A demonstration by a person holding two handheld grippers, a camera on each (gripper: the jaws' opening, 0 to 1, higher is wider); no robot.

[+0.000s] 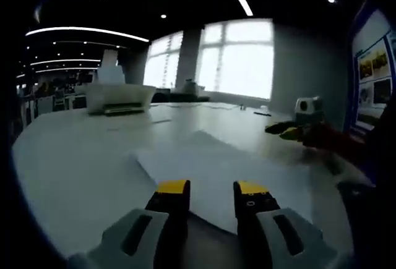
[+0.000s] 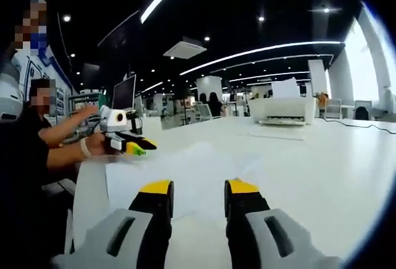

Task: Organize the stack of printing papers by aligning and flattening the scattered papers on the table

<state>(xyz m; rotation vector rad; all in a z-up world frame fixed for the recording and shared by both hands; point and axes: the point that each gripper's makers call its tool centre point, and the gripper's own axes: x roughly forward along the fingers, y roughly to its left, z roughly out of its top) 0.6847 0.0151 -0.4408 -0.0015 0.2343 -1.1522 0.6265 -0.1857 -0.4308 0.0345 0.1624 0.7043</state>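
In the left gripper view, the left gripper [image 1: 211, 190] is rising from the bottom centre of the frame with its yellow-tipped jaws spread, nothing between them, and pointing over the near edge of the papers [image 1: 216, 164]. Those sheets are lying loose and slightly fanned on the white table [image 1: 68, 157], filling the lower middle of the frame. At the right of the frame the right gripper [image 1: 286, 132] is hovering just past the sheets' far corner; whether its jaws are apart cannot be told from there.

In the right gripper view, the right gripper [image 2: 197, 190] is also holding its jaws spread and empty at the bottom centre, facing the papers [image 2: 179, 170] from the opposite side. The left gripper [image 2: 137, 148] is showing at the left of the frame, at the sheets' edge. The two are probably flanking the pile so that the edges can be pushed together from both sides.

A printer [image 1: 117, 96] is sitting well apart, in the upper left of the left gripper view.
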